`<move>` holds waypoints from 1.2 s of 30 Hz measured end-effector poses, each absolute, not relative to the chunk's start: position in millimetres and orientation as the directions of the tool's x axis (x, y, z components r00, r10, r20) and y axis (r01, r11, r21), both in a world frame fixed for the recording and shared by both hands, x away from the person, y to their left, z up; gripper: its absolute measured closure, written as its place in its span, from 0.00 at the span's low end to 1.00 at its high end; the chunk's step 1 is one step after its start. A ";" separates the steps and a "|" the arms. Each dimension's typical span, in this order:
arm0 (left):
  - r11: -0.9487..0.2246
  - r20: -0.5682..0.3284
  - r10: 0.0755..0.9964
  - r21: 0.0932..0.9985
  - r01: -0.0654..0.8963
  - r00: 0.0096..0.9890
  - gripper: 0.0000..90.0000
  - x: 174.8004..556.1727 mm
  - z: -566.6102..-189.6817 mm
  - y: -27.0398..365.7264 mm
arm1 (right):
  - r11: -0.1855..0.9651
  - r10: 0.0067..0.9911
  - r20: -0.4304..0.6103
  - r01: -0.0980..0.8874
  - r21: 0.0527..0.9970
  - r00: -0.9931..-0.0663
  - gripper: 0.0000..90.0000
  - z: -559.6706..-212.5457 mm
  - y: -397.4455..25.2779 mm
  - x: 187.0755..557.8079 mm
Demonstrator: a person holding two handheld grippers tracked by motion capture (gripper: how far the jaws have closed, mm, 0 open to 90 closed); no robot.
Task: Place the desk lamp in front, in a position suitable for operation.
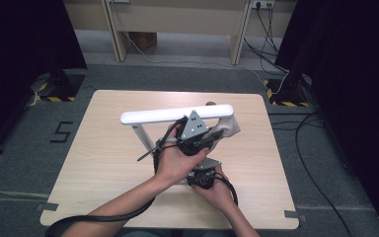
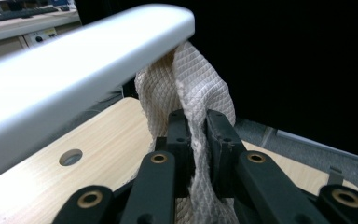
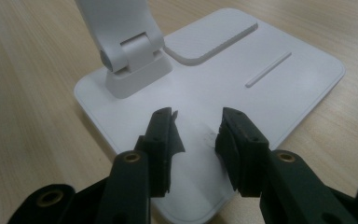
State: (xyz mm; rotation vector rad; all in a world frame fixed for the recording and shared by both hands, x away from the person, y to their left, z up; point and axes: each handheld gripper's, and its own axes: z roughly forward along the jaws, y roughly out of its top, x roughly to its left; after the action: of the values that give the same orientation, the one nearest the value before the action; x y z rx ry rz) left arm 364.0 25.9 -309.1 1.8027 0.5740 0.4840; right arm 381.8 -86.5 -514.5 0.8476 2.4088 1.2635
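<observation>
A white desk lamp stands mid-table, its long head [image 1: 172, 114] held level on a slanted arm. A beige waffle cloth [image 1: 227, 129] hangs at the head's right end. My left gripper [image 1: 208, 139] is shut on that cloth just below the bar; in the left gripper view the cloth [image 2: 191, 88] runs up between the jaws to the lamp head [image 2: 74, 70]. Near the front edge, my right gripper [image 1: 204, 170] is over the lamp base. Its own view shows it [image 3: 196, 128] open, jaws low over the flat white base [image 3: 279, 79], beside the arm's hinge [image 3: 130, 56].
The wooden table [image 1: 103, 163] has a round cable hole [image 1: 210, 103] behind the lamp head. Black cables trail off the front left edge. Dark curtains flank the table, and a desk with floor cables stands beyond.
</observation>
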 end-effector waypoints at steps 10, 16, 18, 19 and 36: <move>-0.222 0.021 0.615 0.964 0.148 0.788 0.90 364.5 -302.9 26.7 | 0.442 0.620 0.015 0.365 0.819 -0.785 0.72 -514.5 -86.5 381.7; -0.203 0.018 0.610 0.970 0.135 0.792 0.90 363.6 -297.1 23.1 | 0.440 0.619 0.017 0.364 0.821 -0.785 0.72 -514.6 -86.5 381.8; -0.200 0.017 0.610 0.971 0.134 0.793 0.90 363.3 -295.2 22.3 | 0.441 0.619 0.016 0.364 0.821 -0.785 0.72 -514.6 -86.5 381.8; -0.198 0.017 0.610 0.971 0.132 0.792 0.90 363.4 -294.7 22.4 | 0.440 0.619 0.017 0.365 0.821 -0.785 0.72 -514.6 -86.5 381.8; -0.172 -0.007 0.614 0.975 0.143 0.789 0.90 362.9 -291.7 26.1 | 0.440 0.619 0.018 0.365 0.820 -0.785 0.72 -514.6 -86.5 381.8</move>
State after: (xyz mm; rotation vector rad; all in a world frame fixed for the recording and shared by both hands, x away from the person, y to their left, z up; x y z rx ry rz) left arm 362.9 26.1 -291.7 1.7204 0.5964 0.4644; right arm 381.8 -86.5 -514.6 0.8484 2.4100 1.2676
